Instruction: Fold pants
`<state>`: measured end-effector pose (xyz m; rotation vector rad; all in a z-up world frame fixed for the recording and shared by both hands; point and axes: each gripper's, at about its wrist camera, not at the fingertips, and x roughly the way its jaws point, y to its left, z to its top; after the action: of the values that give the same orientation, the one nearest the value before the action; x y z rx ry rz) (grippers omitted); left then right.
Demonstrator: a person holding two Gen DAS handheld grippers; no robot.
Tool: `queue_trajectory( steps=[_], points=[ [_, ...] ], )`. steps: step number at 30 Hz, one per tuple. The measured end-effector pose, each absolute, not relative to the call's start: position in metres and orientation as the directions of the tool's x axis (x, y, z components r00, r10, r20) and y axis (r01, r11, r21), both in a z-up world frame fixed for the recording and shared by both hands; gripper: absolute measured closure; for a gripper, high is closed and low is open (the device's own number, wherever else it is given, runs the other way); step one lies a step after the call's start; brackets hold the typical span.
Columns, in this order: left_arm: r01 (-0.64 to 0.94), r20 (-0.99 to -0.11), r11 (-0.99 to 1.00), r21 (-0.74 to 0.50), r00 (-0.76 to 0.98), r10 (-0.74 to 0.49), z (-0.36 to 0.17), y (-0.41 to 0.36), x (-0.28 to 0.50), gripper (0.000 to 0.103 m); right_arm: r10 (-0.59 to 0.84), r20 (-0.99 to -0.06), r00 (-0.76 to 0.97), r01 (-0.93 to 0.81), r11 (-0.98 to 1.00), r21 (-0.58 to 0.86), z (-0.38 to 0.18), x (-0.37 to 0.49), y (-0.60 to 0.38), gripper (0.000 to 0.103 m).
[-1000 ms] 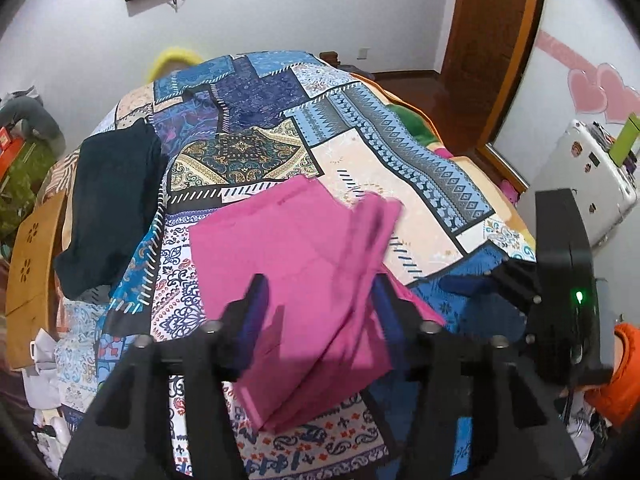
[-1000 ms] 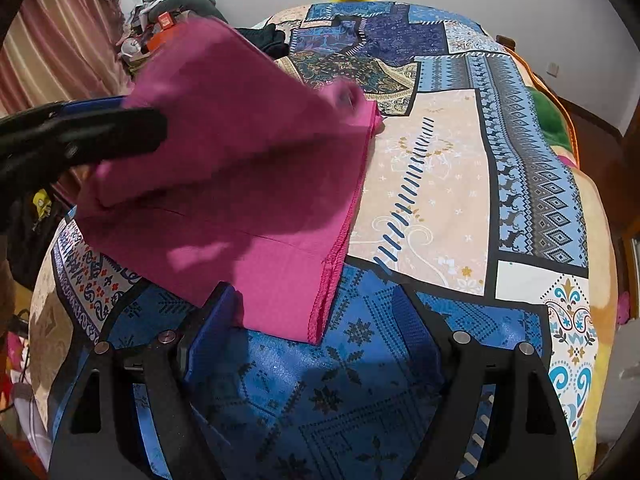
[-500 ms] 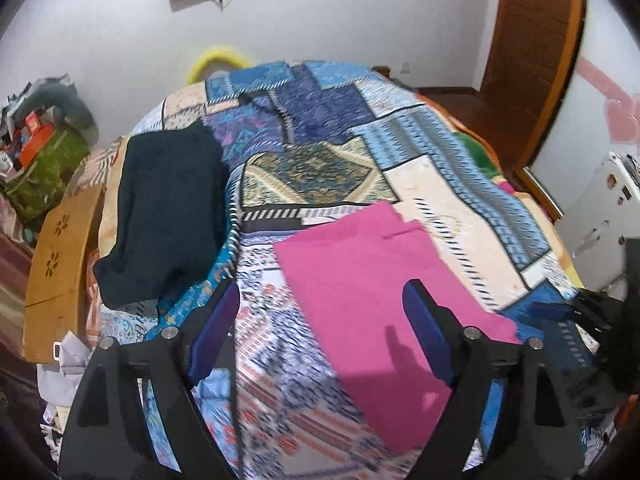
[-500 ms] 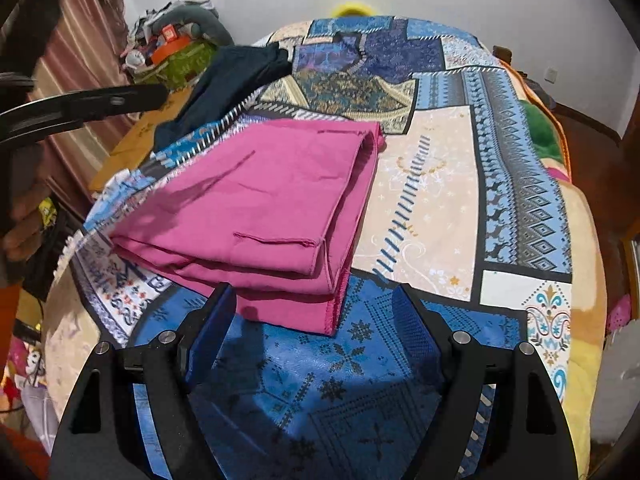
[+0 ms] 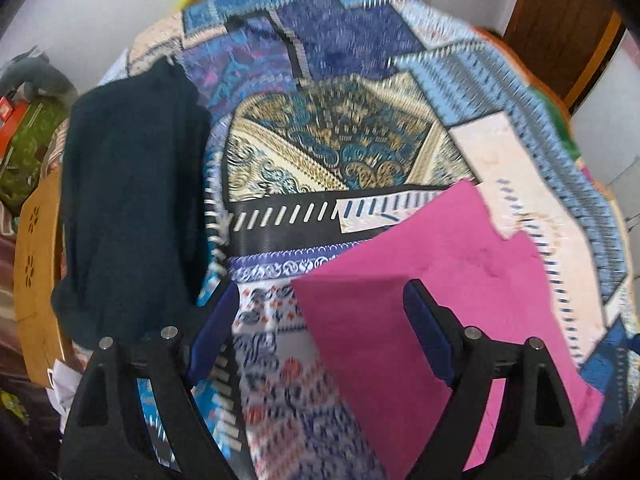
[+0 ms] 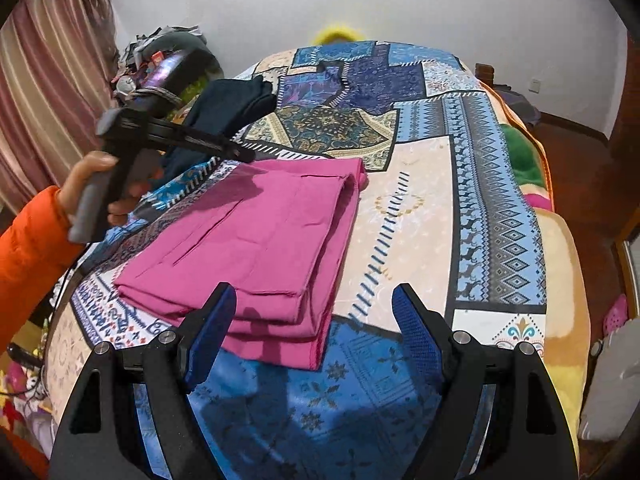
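Note:
The pink pants (image 6: 260,248) lie folded in a flat stack on the patchwork quilt (image 6: 420,200). My right gripper (image 6: 314,292) hovers open just above their near hem edge, with nothing between its fingers. My left gripper (image 5: 320,292) is open too and points steeply down over the left edge of the pink pants (image 5: 440,300), gripping nothing. In the right wrist view the left gripper (image 6: 240,154) shows from the side above the pants' far left corner, held by a hand with an orange sleeve (image 6: 32,248).
A dark folded garment (image 5: 132,208) lies on the quilt left of the pants, also seen as the dark garment (image 6: 228,108). A wooden board (image 5: 36,260) and piled belongings (image 6: 160,64) stand beyond the bed's left side. A brown door (image 5: 560,20) is far right.
The left gripper let the pink layer drop, opened wider and swung left and down. The pants went from lifted and draped to a flat folded stack. The right gripper rose slightly.

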<state>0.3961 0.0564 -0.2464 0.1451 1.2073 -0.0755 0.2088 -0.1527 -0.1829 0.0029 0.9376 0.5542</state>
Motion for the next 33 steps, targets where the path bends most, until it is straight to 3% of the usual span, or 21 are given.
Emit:
queue_trajectory(
  steps=[3,6,10,26,33],
  points=[
    [0.155,-0.944,0.977,0.144,0.317,0.089,-0.271,0.052,0.409,0.019,0.445,-0.767,0.462,-0.443,0.865,0.235,-0.186,0.213,-0.156,0.026],
    [0.156,-0.951,0.978,0.139,0.296,0.088,-0.283,0.056,0.411,0.015,0.44,-0.771,0.46,-0.436,0.869,0.236,-0.188,0.214,-0.159,0.026],
    [0.13,-0.962,0.987,0.098,0.266,0.06,-0.28,0.065,0.404,0.015,0.438,-0.772,0.461,-0.426,0.872,0.24,-0.19,0.216,-0.165,0.026],
    [0.137,-0.948,0.976,0.166,0.294,0.12,-0.244,0.094,0.293,0.014,0.459,-0.753,0.471,-0.441,0.862,0.25,-0.182,0.207,-0.161,0.026],
    [0.098,-0.947,0.99,0.097,0.314,0.062,-0.237,0.097,0.265,0.014,0.472,-0.772,0.426,-0.421,0.859,0.293,-0.198,0.219,-0.157,0.026]
  ],
)
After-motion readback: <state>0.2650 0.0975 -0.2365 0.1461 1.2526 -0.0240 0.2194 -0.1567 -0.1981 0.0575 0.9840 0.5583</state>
